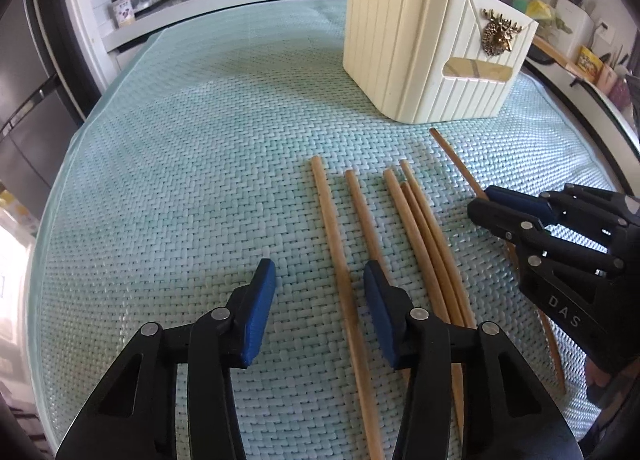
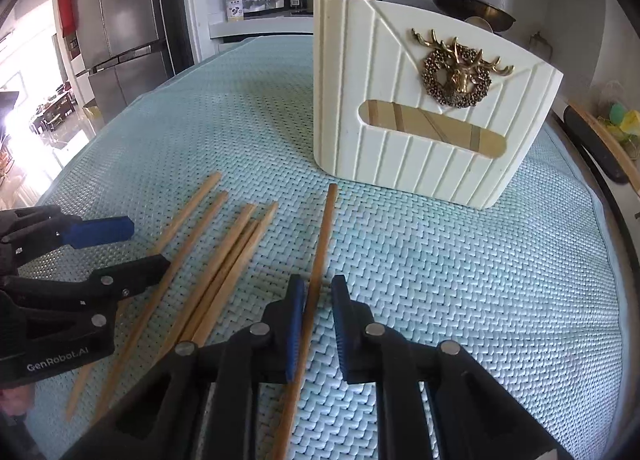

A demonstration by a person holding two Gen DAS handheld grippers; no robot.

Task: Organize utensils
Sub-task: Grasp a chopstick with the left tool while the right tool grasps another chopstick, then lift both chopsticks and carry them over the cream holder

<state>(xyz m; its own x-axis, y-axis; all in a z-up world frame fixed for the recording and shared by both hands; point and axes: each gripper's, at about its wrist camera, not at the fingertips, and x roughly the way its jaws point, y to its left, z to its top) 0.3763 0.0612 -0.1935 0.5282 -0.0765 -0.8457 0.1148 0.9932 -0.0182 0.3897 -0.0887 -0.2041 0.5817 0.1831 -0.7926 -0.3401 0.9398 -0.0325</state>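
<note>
**Chopsticks on mat, holder beyond: two pickups in hand**

Item 1. Chopsticks, wooden, loose: six counted on the woven mat (image 1: 168, 164), laid roughly parallel, long axes running away from both cameras toward the holder (image 1: 424, 56). Four lie close together; one, the lone chopstick (image 2: 318, 256), sits apart on the right; one, the leftmost chopstick (image 1: 340, 260), lies at the other edge.

Item 2. Holder, cream, ribbed, one; upright at the far side of the mat, well apart from the loose sticks. At least two sticks already stand in it.

Item 3. Right hand-held gripper (image 2: 316, 324): narrow. The lone chopstick passes lengthwise between its fingers, touching the left pad (image 2: 295, 324); a gap shows at the other pad, so a firm grip is not confirmed.

Item 4. Left hand-held gripper (image 1: 320, 312): part-open, straddling the leftmost chopstick, pads clear of it.

Relation for the coming move: each stick lies directly between its own gripper's fingers, axis in line with them. The right is nearer to a grip.
</note>
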